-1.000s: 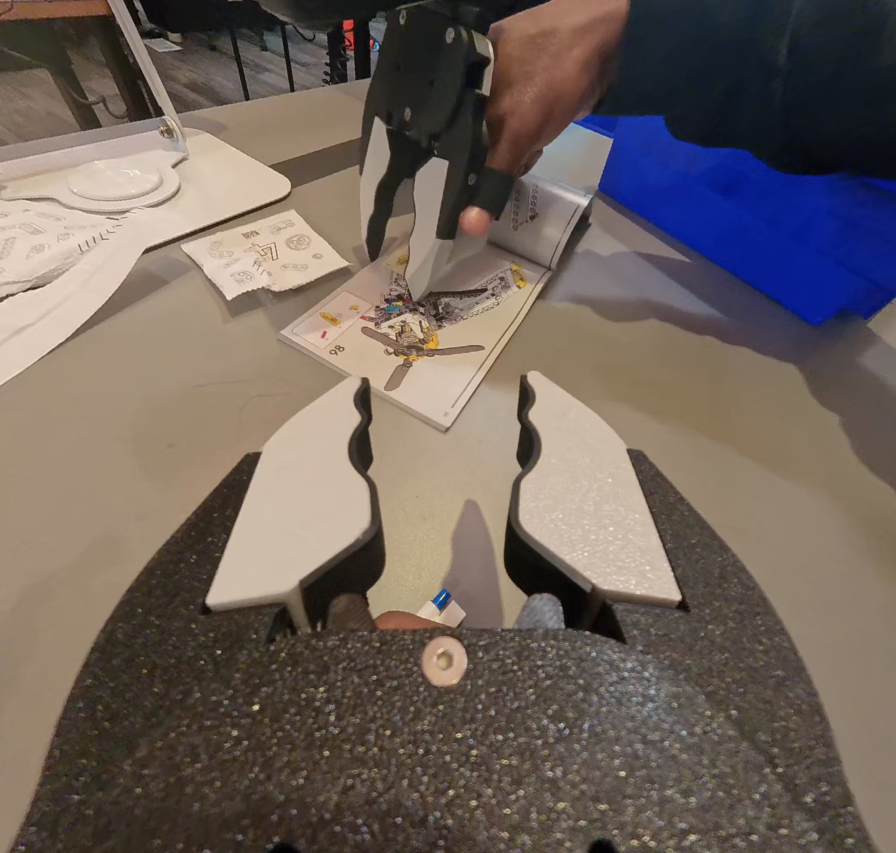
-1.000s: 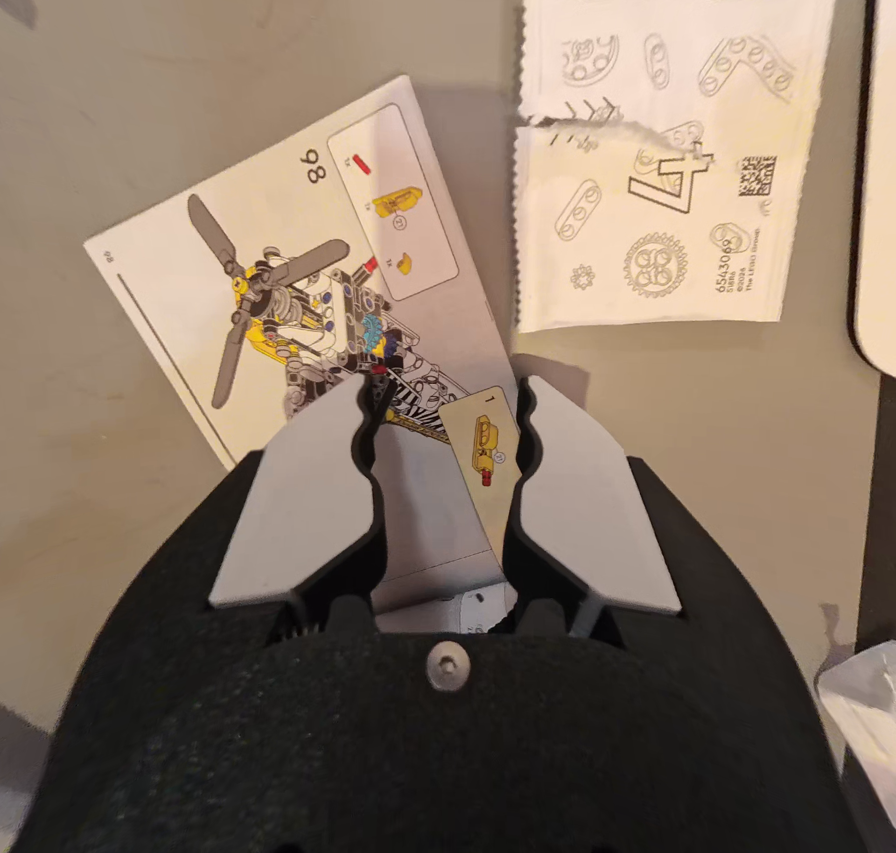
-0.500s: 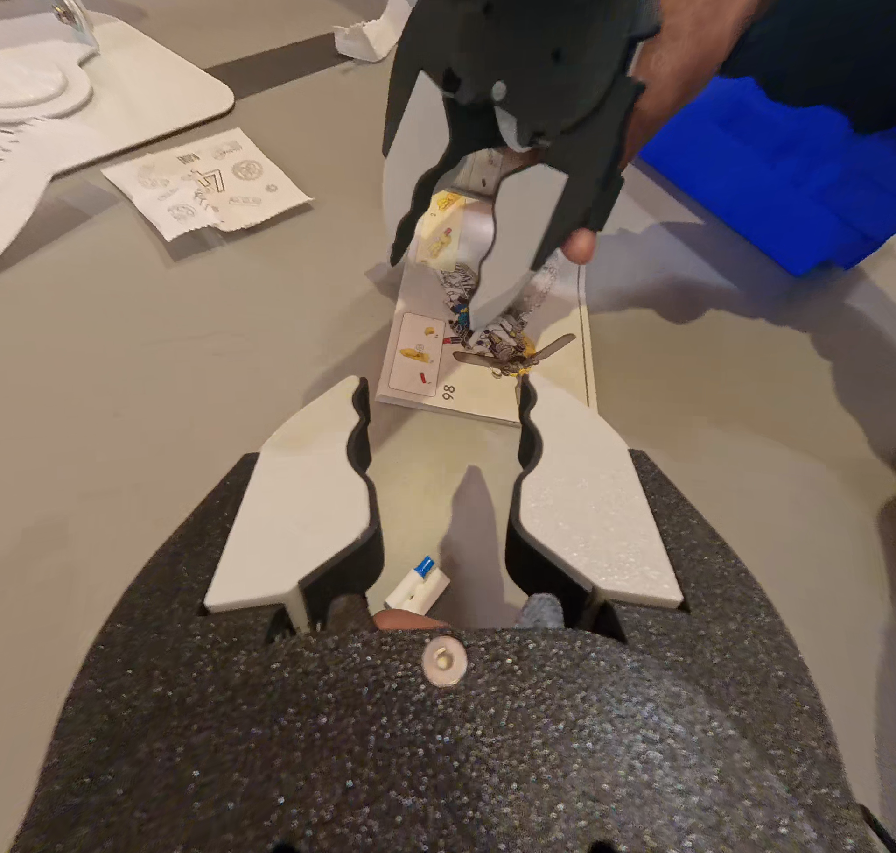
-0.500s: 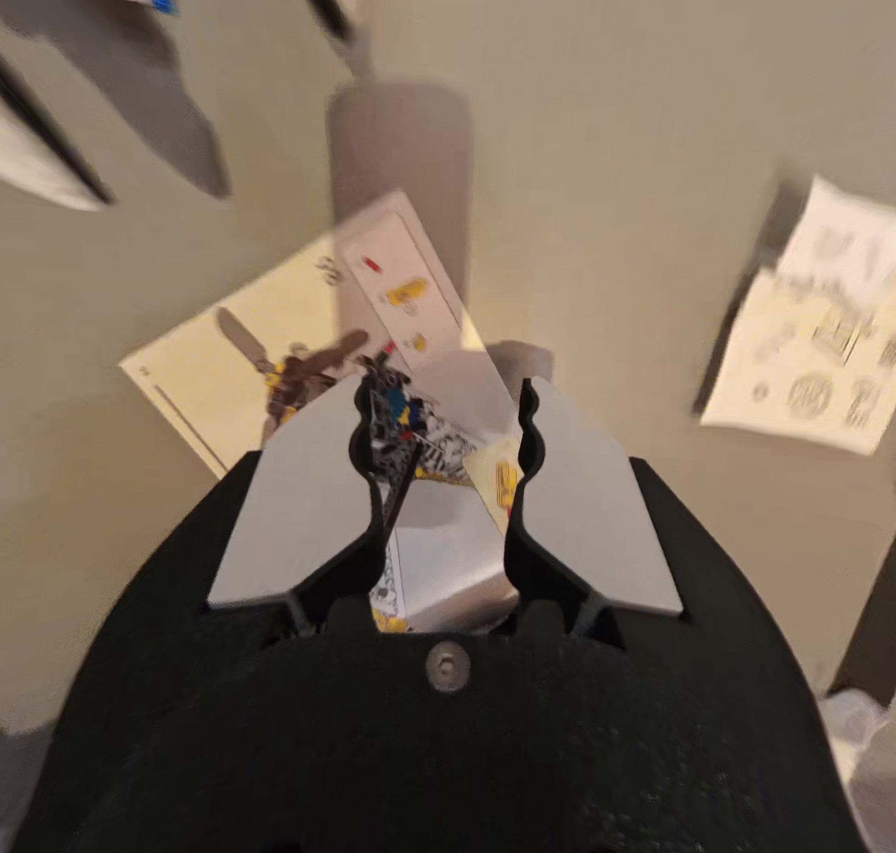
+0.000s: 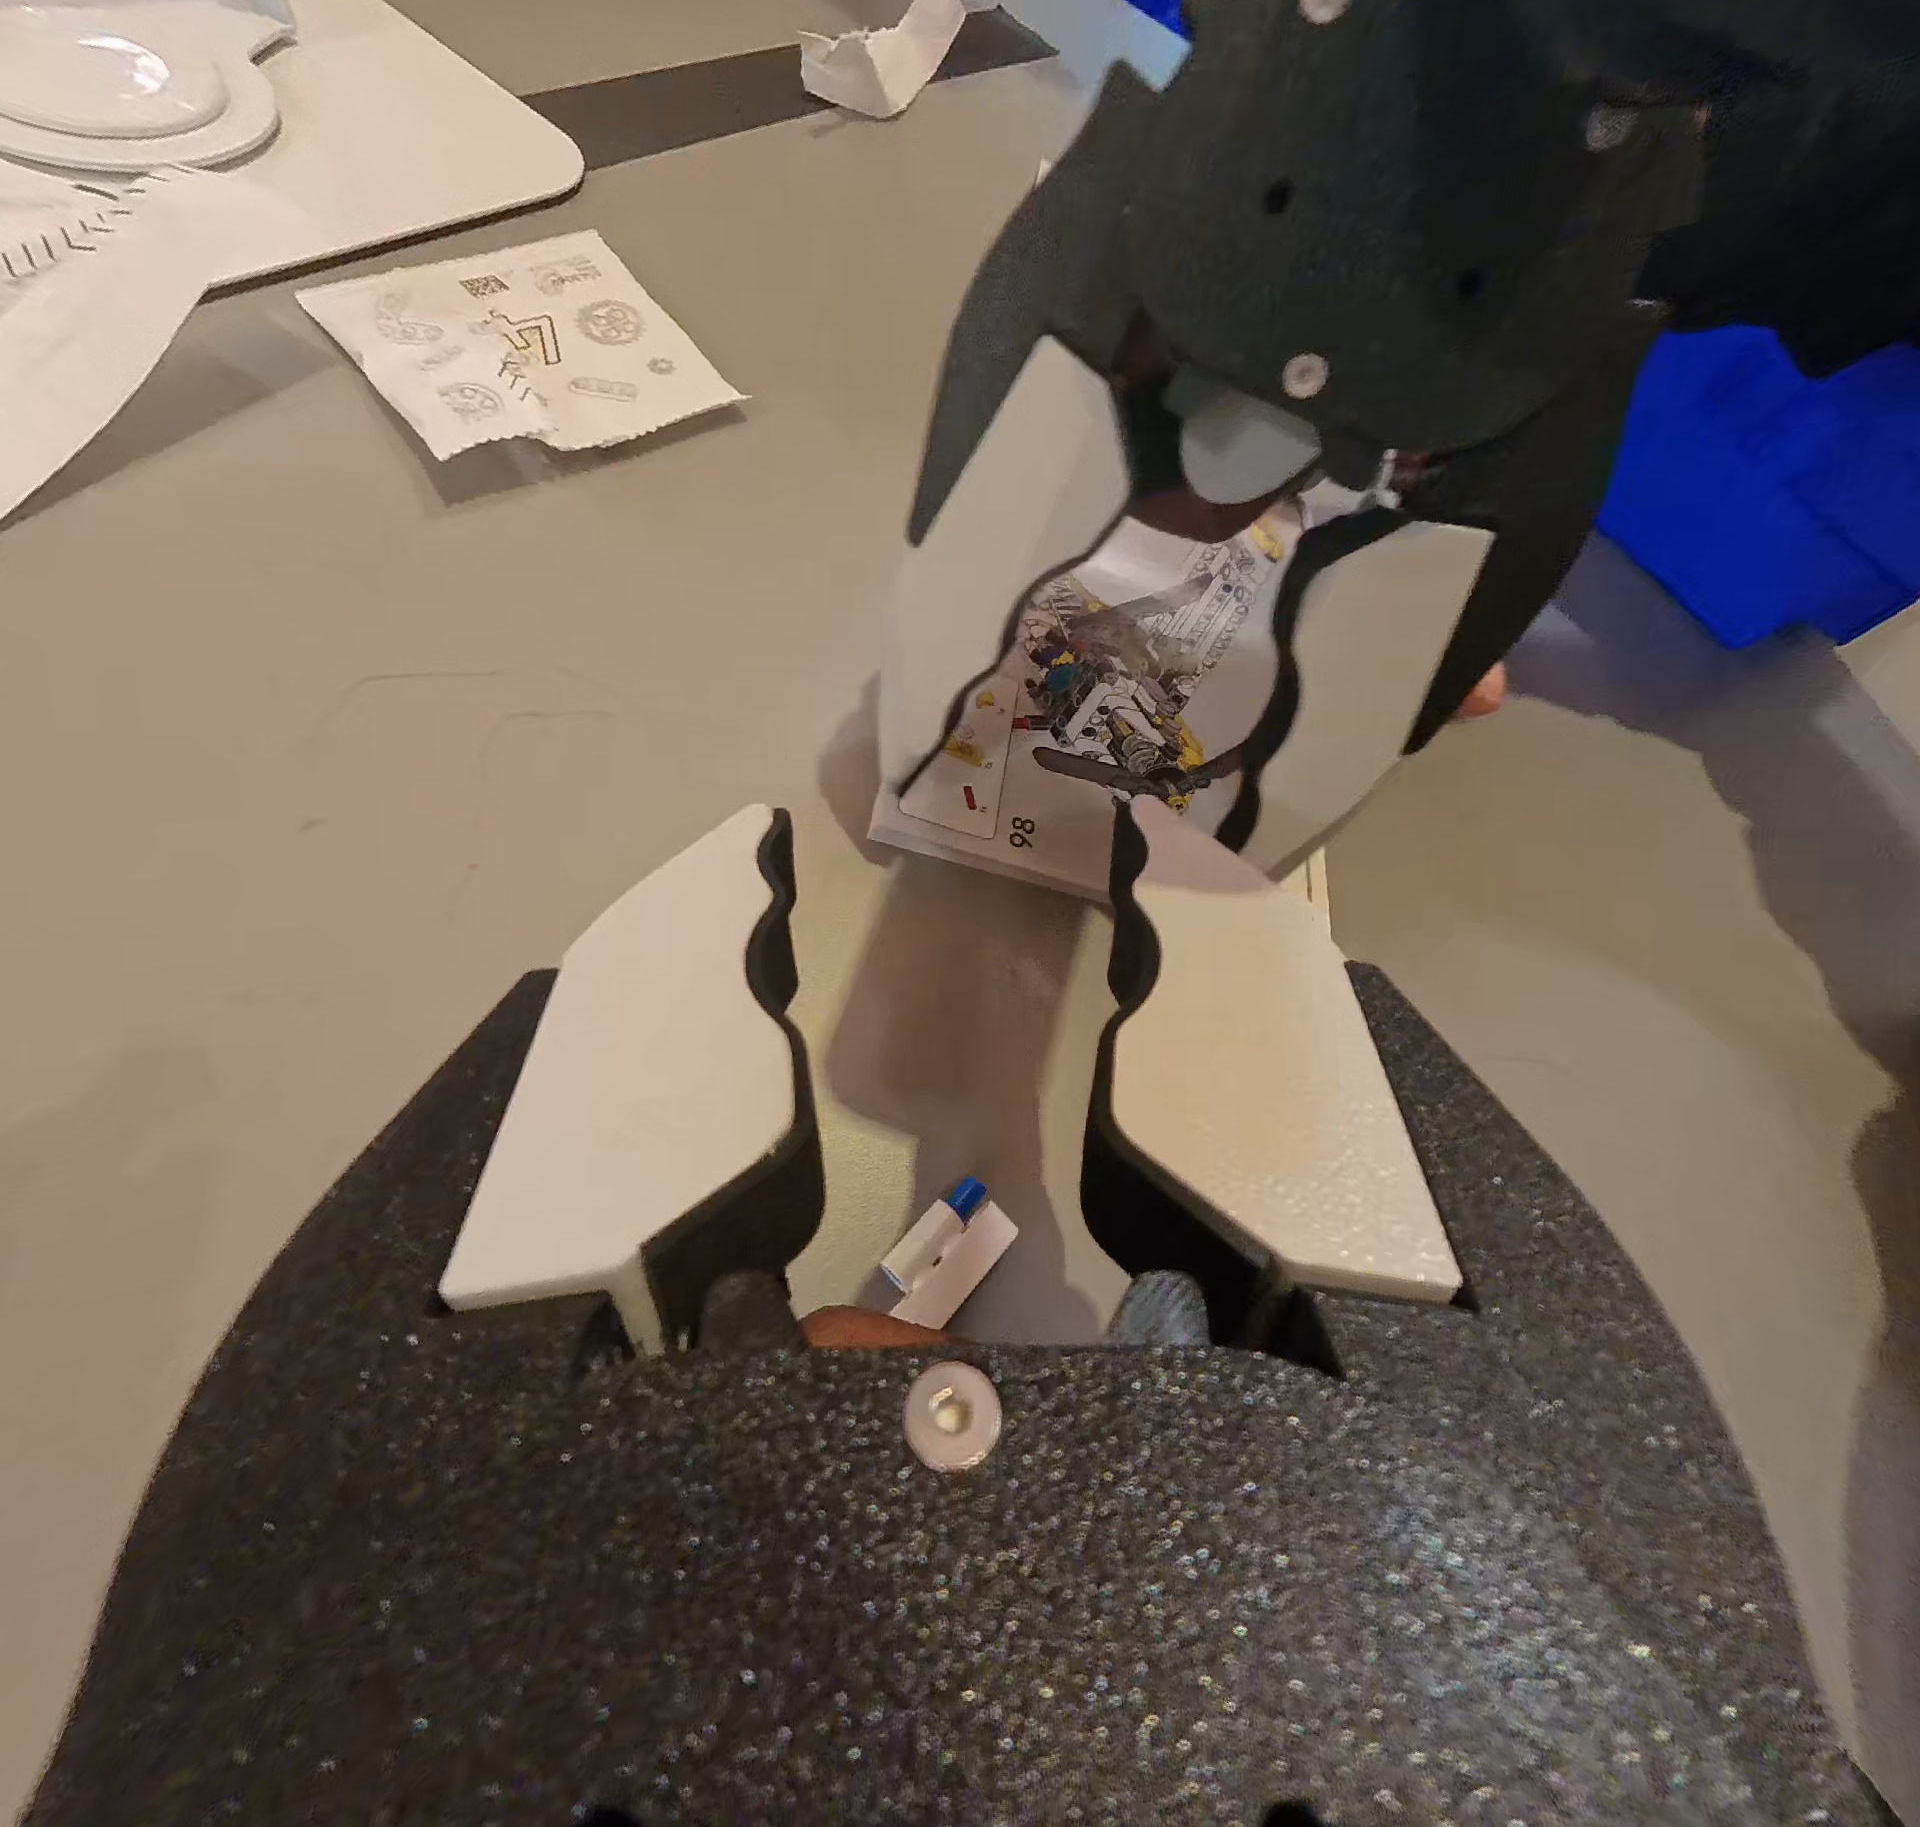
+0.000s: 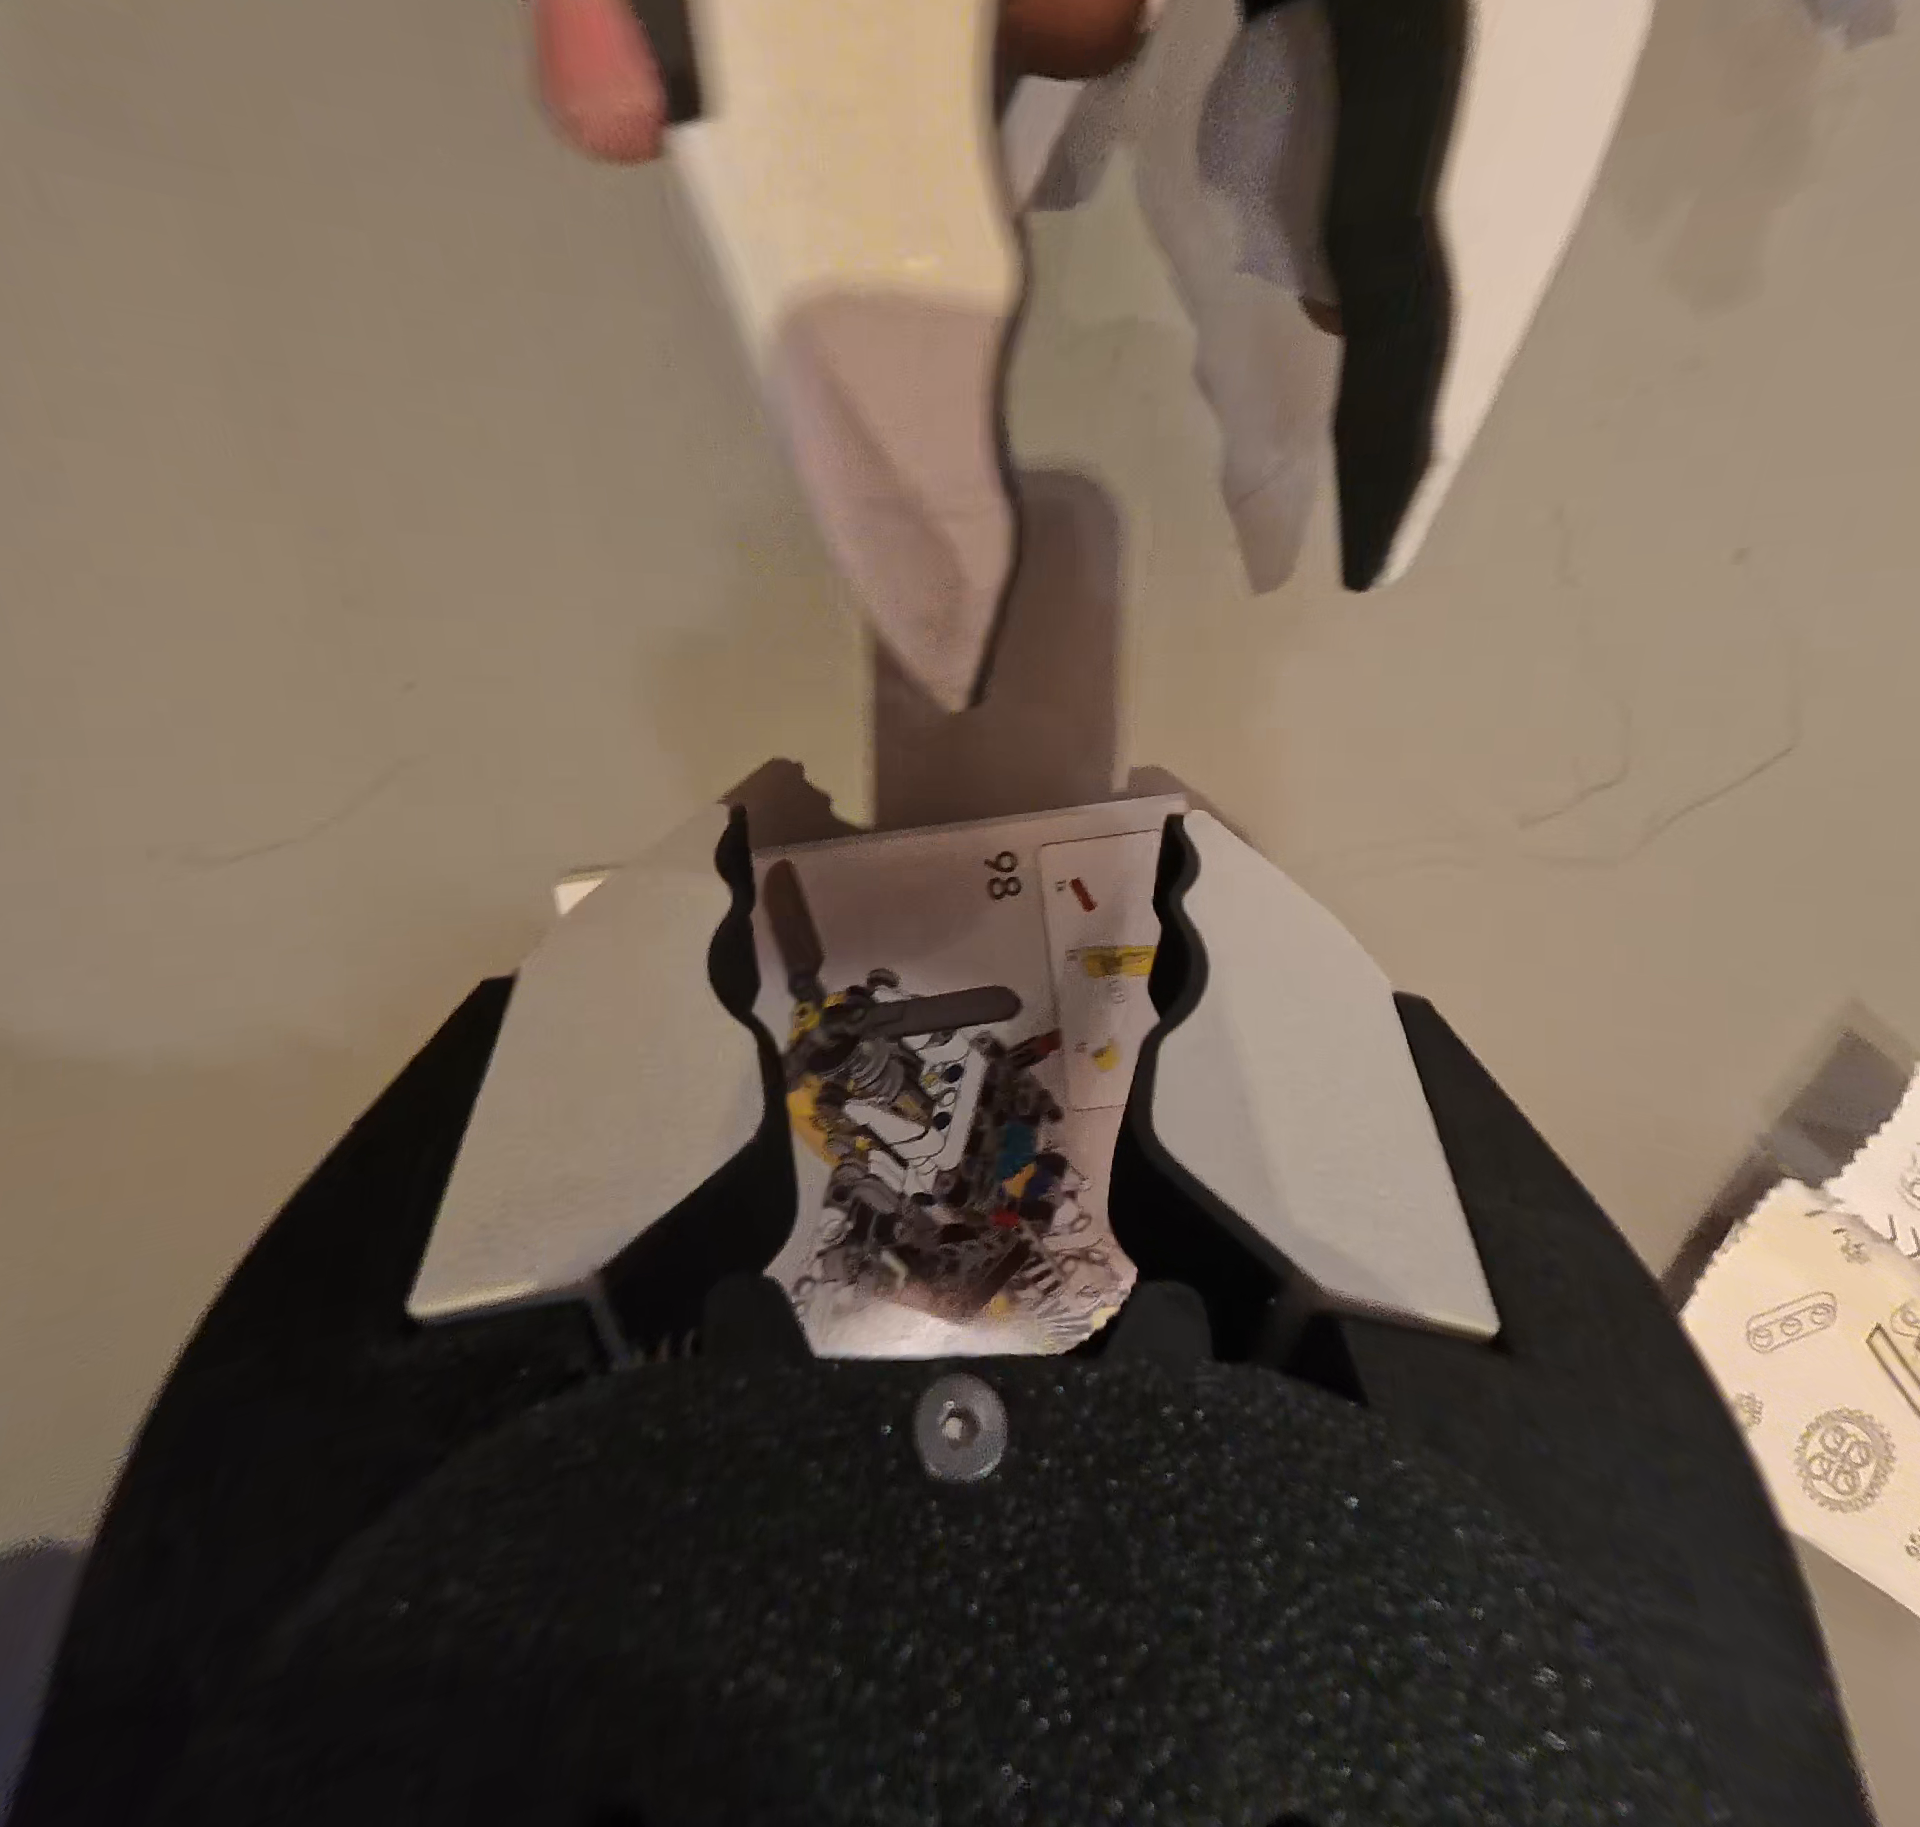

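An open instruction booklet (image 5: 1049, 821) with a picture of a propeller model lies on the grey table (image 5: 416, 842). My right gripper (image 5: 1081, 811) is open, and its fingers straddle the booklet's page from above. In the right wrist view the page (image 6: 935, 946) fills the gap between the spread fingers (image 6: 1257, 998) of the right gripper (image 6: 956, 832). I cannot tell if they touch it. My left gripper (image 5: 951, 842) is open and holds nothing, its tips just short of the booklet's near edge. It faces my right gripper and shows in the right wrist view (image 6: 1143, 582). A small white piece with a blue end (image 5: 951, 1247) lies on the table under it.
A torn white paper bag printed with part outlines (image 5: 520, 354) lies left of the booklet and shows in the right wrist view (image 6: 1829, 1362). A white lamp base (image 5: 312, 115) and a large paper bag (image 5: 83, 323) are at far left, a crumpled scrap (image 5: 883, 52) behind, a blue bin (image 5: 1766, 489) at right. My hands' fingertips stand some 5 cm from each other.
My right gripper has swung round over the booklet to face the left gripper; the curled page no longer stands between its fingers. My left gripper has moved closer to the booklet. Both stayed open.
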Demonstrator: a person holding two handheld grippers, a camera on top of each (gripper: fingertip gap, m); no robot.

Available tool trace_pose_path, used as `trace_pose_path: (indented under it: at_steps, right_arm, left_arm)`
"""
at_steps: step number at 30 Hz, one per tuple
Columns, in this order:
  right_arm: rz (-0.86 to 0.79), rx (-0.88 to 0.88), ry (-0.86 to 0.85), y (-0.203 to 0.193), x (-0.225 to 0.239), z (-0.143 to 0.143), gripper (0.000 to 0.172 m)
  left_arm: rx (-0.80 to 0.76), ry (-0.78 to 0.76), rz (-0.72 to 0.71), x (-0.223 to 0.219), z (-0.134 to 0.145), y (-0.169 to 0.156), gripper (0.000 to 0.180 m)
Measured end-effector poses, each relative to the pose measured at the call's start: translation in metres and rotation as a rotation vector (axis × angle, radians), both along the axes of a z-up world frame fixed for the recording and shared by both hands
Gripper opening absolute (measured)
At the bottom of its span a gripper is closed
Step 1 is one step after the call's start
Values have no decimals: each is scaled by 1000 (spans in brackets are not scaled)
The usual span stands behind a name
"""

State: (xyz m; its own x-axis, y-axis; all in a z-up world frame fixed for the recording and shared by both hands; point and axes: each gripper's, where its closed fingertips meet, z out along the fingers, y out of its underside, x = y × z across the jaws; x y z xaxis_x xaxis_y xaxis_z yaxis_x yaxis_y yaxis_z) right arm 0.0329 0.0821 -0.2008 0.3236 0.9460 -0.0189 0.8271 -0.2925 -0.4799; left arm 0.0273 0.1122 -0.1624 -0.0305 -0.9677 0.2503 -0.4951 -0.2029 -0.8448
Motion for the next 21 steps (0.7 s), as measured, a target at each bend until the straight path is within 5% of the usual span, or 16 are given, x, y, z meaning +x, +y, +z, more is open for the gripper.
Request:
trace_pose_path:
  at_steps: [1, 8, 21]
  right_arm:
    - [19, 8, 5, -6, 0, 2, 74]
    - [146, 104, -8, -58, 5, 2, 65]
    - [164, 107, -6, -69, -1, -11, 28]
  left_arm:
    - [-3, 0, 1, 0, 0, 0, 60]
    - [-7, 1, -6, 0, 0, -4, 60]
    - [14, 8, -18, 1, -2, -9, 60]
